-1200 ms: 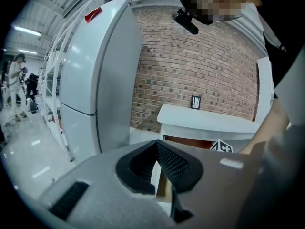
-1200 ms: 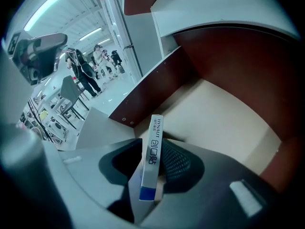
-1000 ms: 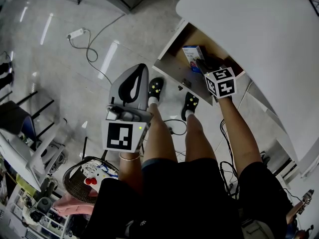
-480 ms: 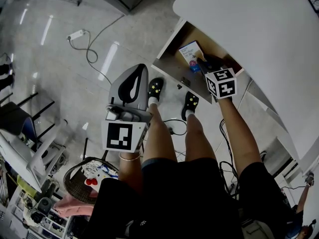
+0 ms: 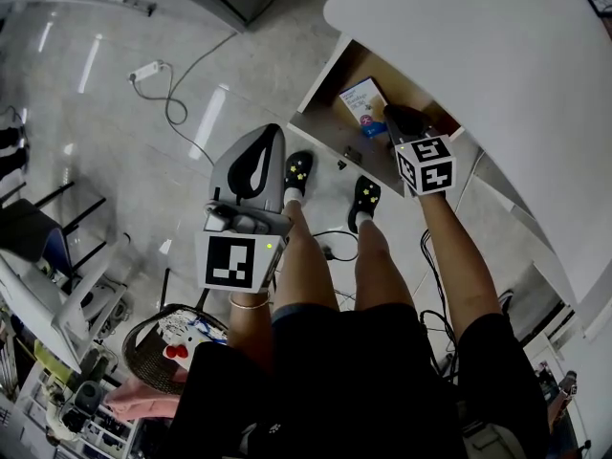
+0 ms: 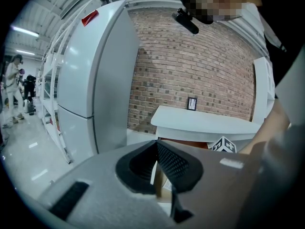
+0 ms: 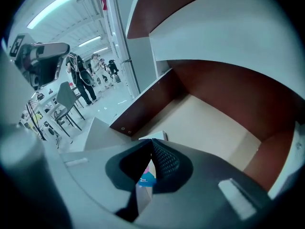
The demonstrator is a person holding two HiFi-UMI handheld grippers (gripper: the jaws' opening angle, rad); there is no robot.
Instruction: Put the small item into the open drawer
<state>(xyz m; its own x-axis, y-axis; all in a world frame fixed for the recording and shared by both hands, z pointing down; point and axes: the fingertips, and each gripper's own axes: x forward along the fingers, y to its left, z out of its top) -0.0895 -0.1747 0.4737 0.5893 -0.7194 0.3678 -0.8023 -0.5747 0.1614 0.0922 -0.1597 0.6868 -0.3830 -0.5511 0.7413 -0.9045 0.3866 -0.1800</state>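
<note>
Right tongs [image 5: 392,114] just closed w/ nothing between 'em, over box [image 5: 362,100] in drawer [image 5: 333,130] upper right; left tongs [image 5: 271,130] closed & empty too.

The table [image 5: 497,55] hides the back of the drawer [image 5: 327,127]. In the right gripper view the right hand-held gripper [image 7: 152,141] covers most of the box [image 7: 147,178]; its print is too small to read

Left gripper [image 5: 270,132] at 10 o'clock, jaws together, right gripper [image 5: 389,113] at 2 o'clock, arm outstretched, pitched down, jaws just closed, nothing between
</note>
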